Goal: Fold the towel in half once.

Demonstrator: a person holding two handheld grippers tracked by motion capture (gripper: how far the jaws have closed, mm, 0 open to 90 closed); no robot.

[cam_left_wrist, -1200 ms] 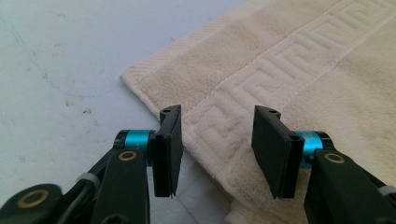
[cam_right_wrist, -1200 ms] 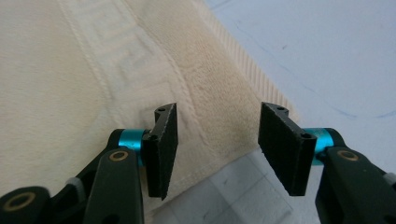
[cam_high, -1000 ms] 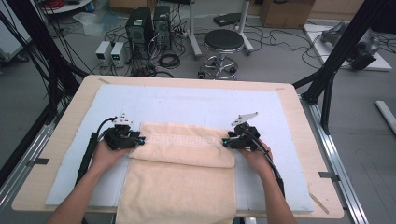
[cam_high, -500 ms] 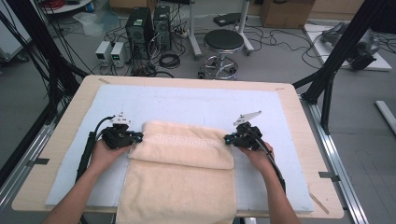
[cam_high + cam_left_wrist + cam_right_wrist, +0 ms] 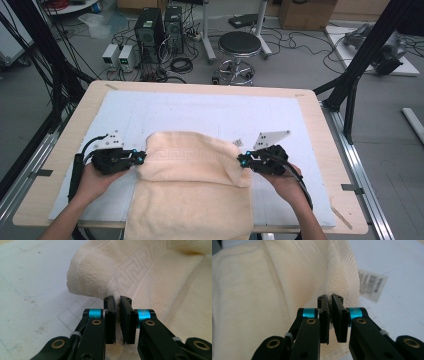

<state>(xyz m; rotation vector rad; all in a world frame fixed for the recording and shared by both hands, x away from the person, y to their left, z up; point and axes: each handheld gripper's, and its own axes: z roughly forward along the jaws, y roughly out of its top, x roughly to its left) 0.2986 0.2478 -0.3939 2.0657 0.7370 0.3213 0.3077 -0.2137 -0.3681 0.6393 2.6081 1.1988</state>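
A cream towel (image 5: 192,170) with a key-pattern band lies on the white mat and hangs over the table's near edge. Its far part is raised into a rounded hump between my two grippers. My left gripper (image 5: 140,159) holds the towel's left edge; its jaws have just been closing, and the left gripper view shows them (image 5: 117,301) pinching a fold of towel (image 5: 150,277). My right gripper (image 5: 241,162) is shut on the right edge, with cloth (image 5: 262,290) caught between the pads of that gripper (image 5: 330,300).
The white mat (image 5: 200,112) covers the wooden table (image 5: 320,115). A printed label (image 5: 372,285) lies on the mat beside the towel's right corner. Beyond the table stand a stool (image 5: 240,45), computer cases (image 5: 155,25) and cables on the floor.
Both grippers have closed on the towel's side edges, risen and come toward the near edge. The towel's top layer, flat before, now bulges up between them.
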